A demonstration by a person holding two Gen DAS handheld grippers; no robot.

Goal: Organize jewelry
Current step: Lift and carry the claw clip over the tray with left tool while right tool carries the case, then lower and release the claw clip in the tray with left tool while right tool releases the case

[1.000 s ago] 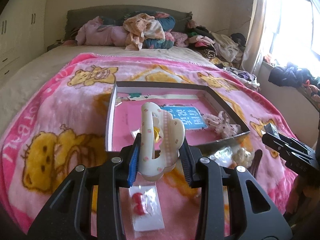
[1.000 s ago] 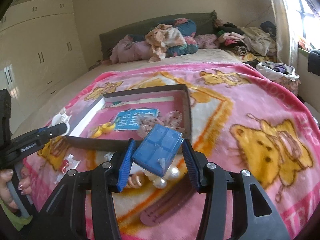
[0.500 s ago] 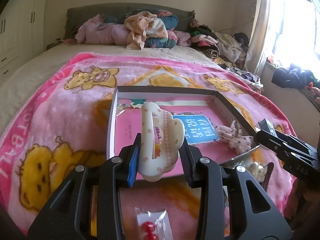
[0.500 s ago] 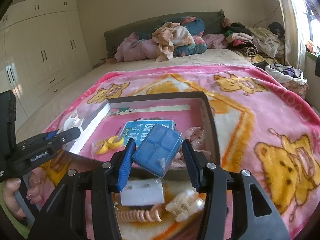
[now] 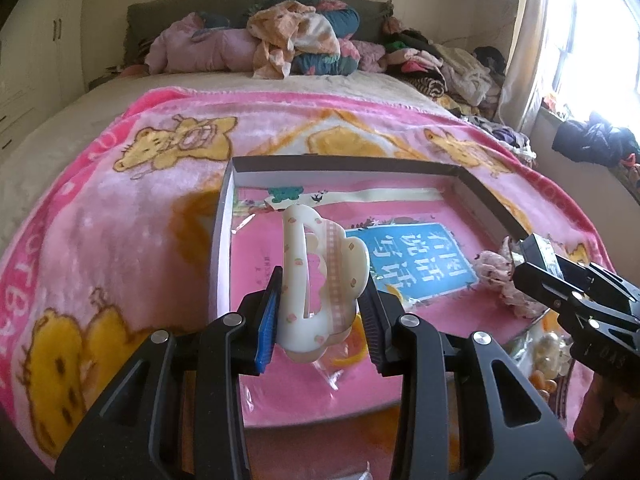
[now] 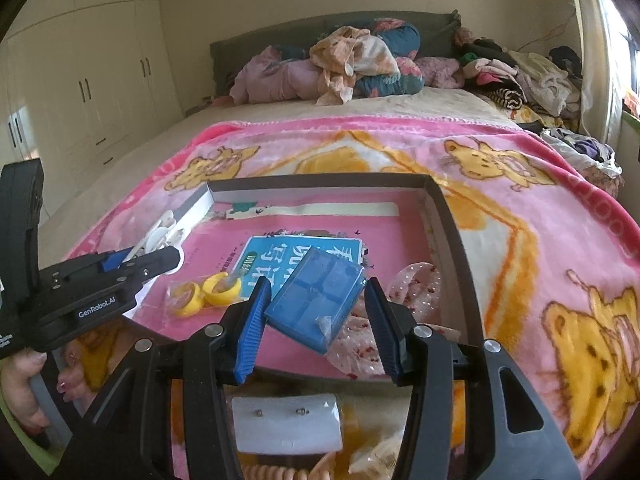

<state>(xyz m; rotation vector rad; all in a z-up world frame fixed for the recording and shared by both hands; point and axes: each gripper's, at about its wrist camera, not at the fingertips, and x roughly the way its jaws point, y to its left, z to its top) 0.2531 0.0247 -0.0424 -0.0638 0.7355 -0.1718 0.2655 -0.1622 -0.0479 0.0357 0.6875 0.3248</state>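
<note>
Two grippers carrying over the tray [image 6: 448, 216]: left gripper [image 5: 320, 312] pinching a stiff, light hair claw [image 5: 320, 280] by its sides; right gripper [image 6: 316, 312] squeezing a slick blue plastic case [image 6: 316, 300] edgewise.

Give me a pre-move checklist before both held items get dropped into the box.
1. Left gripper clamps the cream hair claw: ok.
2. Right gripper clamps the blue case: ok, held tilted.
3. Both items are over the open box: ok.
4. Bare floor under the claw: cannot tell; a clear bag lies below.
5. Bare spot for the case: not ok; dotted scrunchie and yellow rings flank it.
</note>
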